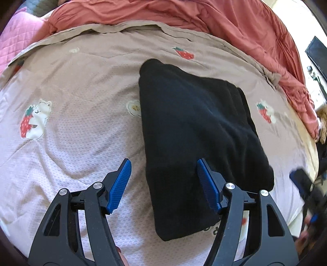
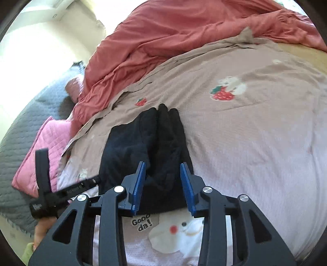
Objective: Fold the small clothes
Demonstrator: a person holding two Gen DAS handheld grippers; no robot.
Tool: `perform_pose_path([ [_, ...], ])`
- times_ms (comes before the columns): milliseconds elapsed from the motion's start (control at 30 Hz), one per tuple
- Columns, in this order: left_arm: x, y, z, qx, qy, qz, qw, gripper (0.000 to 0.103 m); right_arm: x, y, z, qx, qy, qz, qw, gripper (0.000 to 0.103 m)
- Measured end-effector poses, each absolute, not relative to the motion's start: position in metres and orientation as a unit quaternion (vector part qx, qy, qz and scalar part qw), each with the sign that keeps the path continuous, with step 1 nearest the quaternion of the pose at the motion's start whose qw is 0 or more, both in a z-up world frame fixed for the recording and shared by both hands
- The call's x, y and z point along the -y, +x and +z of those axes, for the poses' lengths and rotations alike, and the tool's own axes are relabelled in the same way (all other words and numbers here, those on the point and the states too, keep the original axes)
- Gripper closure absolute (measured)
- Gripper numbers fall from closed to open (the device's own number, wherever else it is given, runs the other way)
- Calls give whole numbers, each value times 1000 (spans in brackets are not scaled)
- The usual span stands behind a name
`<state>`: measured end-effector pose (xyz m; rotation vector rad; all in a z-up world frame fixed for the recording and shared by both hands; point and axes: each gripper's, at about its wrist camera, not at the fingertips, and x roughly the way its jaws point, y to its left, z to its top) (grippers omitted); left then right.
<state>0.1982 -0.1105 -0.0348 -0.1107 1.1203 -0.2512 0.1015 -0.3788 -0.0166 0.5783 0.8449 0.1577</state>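
Note:
A black garment (image 1: 196, 126) lies folded in a thick rectangle on the pink strawberry-print bedcover (image 1: 71, 147). My left gripper (image 1: 164, 166) is open just above its near left edge; the right blue pad (image 1: 206, 184) is over the cloth, the left pad (image 1: 120, 184) over the bedcover. In the right wrist view the same garment (image 2: 143, 143) lies ahead, layered edges at its far end. My right gripper (image 2: 162, 169) is open and empty over its near end. The left gripper (image 2: 61, 192) shows at the lower left there.
A rumpled red duvet (image 1: 204, 18) is heaped along the far side of the bed. A pink quilted pillow (image 2: 40, 155) and a grey quilt (image 2: 22, 131) lie to the left. The bed edge and a wooden floor (image 2: 302, 53) show far right.

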Motion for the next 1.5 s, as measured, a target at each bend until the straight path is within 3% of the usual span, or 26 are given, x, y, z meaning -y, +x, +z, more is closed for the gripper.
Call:
perform_pose_path([
  [167, 123, 192, -44, -531, -35, -131, 836, 44, 376, 140, -26, -427, 268, 113, 856, 45],
  [300, 125, 190, -49, -530, -36, -130, 837, 44, 370, 164, -34, -441, 220, 127, 861, 44],
  [867, 134, 184, -49, -521, -22, -125, 844, 43, 357, 204, -60, -462, 195, 150, 852, 45],
  [967, 134, 184, -48, -523, -24, -124, 843, 43, 358, 202, -55, -451, 176, 127, 866, 41],
  [1133, 135, 182, -48, -527, -23, -123, 840, 42, 367, 205, -65, -460, 207, 132, 853, 41],
  [1167, 135, 182, -48, -528, -23, -122, 840, 42, 366, 206, -66, -460, 213, 136, 851, 42],
  [1200, 135, 182, -48, -529, -23, -122, 840, 42, 367, 206, -66, -458, 220, 146, 849, 56],
  [1267, 136, 181, -48, -529, -23, -121, 839, 42, 364, 205, -61, -451, 225, 172, 846, 68],
  [1333, 136, 181, -49, -530, -22, -121, 839, 39, 360, 205, -57, -448, 211, 173, 851, 68],
  [1400, 137, 181, -50, -533, -25, -125, 836, 38, 361, 206, -59, -452, 209, 160, 852, 64],
  [1467, 139, 180, -50, -533, -20, -124, 837, 37, 364, 208, -66, -464, 221, 147, 845, 44],
  [1500, 140, 179, -50, -532, -17, -125, 837, 37, 365, 208, -70, -468, 235, 153, 838, 44],
])
